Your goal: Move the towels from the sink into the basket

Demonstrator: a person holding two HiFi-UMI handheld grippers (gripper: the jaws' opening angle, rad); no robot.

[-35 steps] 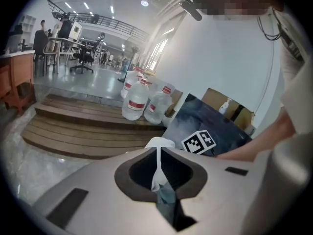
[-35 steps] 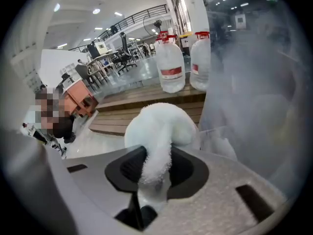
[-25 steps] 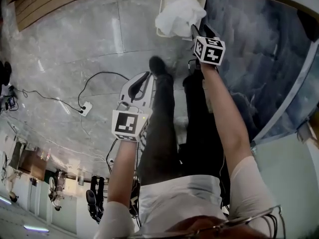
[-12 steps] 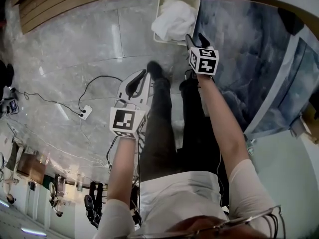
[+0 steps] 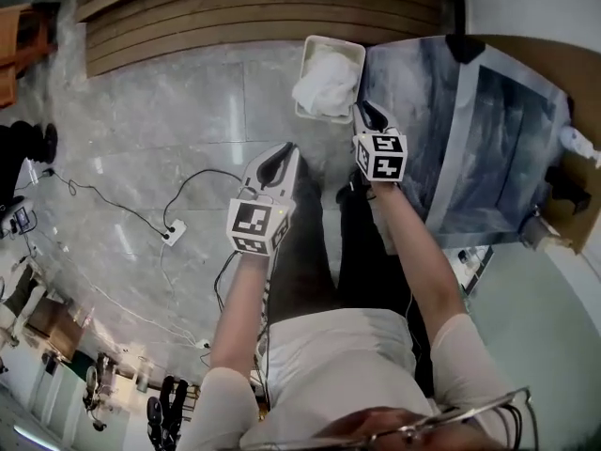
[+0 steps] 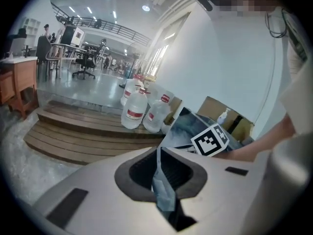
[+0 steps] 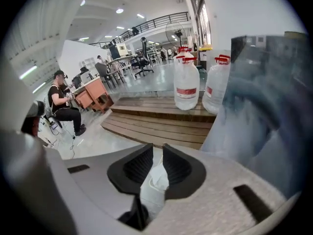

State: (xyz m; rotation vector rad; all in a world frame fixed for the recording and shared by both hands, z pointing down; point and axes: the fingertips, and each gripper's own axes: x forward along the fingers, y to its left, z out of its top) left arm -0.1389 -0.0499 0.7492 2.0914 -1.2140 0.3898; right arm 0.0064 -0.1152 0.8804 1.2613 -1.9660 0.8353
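A white basket (image 5: 331, 53) stands on the floor against the marble-patterned counter (image 5: 441, 130), with white towels (image 5: 324, 87) heaped inside it. My right gripper (image 5: 364, 113) hovers just short of the basket's near edge; its jaws are closing, a narrow gap remains, and nothing is between them. Through that gap the towels (image 7: 155, 177) show far below my right gripper (image 7: 157, 150). My left gripper (image 5: 280, 158) hangs over the floor to the left, shut and empty; in its own view the left gripper (image 6: 157, 150) points at the counter. The sink is not visible.
Wooden steps (image 5: 254, 17) run behind the basket, with large water bottles (image 7: 186, 86) on them. A cable and power strip (image 5: 172, 233) lie on the floor at left. The person's legs (image 5: 310, 233) are below the grippers. A soap bottle (image 5: 575, 144) and cardboard sit beyond the counter.
The right gripper has drawn back from the towel it was at, and the towel now lies in the basket. The head view has tilted up toward the steps.
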